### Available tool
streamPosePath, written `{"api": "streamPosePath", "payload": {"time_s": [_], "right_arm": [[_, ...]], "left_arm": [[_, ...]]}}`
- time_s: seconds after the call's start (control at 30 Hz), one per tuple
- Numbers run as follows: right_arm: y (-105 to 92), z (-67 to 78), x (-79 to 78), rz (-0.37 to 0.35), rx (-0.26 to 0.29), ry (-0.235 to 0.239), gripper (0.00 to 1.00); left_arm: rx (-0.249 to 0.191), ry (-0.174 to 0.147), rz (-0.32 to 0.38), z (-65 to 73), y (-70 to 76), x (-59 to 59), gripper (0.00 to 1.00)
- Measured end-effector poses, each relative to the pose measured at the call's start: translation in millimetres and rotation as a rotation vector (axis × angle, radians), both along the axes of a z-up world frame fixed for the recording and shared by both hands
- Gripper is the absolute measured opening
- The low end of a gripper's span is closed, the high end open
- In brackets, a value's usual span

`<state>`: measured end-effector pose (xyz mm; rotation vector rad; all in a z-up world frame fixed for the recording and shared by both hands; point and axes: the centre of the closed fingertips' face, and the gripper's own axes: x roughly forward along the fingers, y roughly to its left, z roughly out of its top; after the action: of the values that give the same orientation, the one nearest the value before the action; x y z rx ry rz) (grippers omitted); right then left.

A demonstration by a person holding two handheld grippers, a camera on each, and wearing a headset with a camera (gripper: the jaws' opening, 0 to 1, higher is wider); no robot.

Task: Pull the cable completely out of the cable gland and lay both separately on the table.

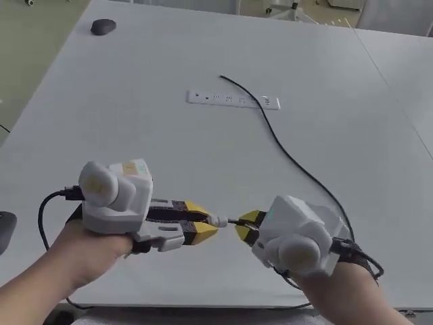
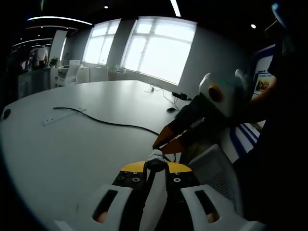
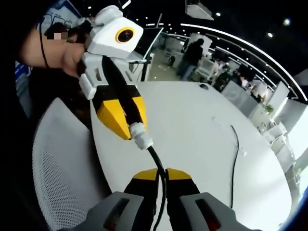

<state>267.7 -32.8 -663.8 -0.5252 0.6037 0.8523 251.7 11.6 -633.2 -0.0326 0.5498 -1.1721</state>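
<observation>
**Cable gland and cable, held between two grippers.** The white cable gland [image 1: 216, 221] is pinched between the yellow jaw tips of the left gripper [image 1: 203, 227]. The black cable [image 1: 233, 221] leaves the gland's nose and runs straight into the right gripper [image 1: 247, 227], whose jaws are pressed together on it just beside the gland.

We see both parts held up over the near part of the table [image 1: 169, 156], with neither resting on it. Their shared long axis runs left to right between the two hands. We judge that the coming pull should follow this line, with the grippers drawing apart and the right one carrying the cable. How much cable lies inside the gland we cannot tell.

Farther out, the pale table bears a power strip [image 1: 233, 99], a long black cord [image 1: 291, 156] and, near the far corner, a dark mouse [image 1: 103, 26]. Tall windows [image 2: 159, 48] close the room in the left gripper view.
</observation>
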Motion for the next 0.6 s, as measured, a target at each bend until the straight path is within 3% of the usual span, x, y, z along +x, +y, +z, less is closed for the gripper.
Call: {"api": "streamPosePath", "payload": {"time_s": [0.1,0.27,0.6], "right_arm": [[-10.8,-5.2,5.3,-0.093,0.064,0.062,0.0],[-23.1,-15.9,9.2,-0.167,0.111,0.116,0.0],[-49.1,-50.3,12.9,-0.385,0.223,0.287,0.0]], "left_arm": [[-0.001,-0.011,0.001,3.2,1.1,0.8,0.15],[-0.003,-0.011,0.004,2.5,2.5,2.7,0.15],[0.007,-0.016,0.005,1.3,3.7,4.4,0.15]]}}
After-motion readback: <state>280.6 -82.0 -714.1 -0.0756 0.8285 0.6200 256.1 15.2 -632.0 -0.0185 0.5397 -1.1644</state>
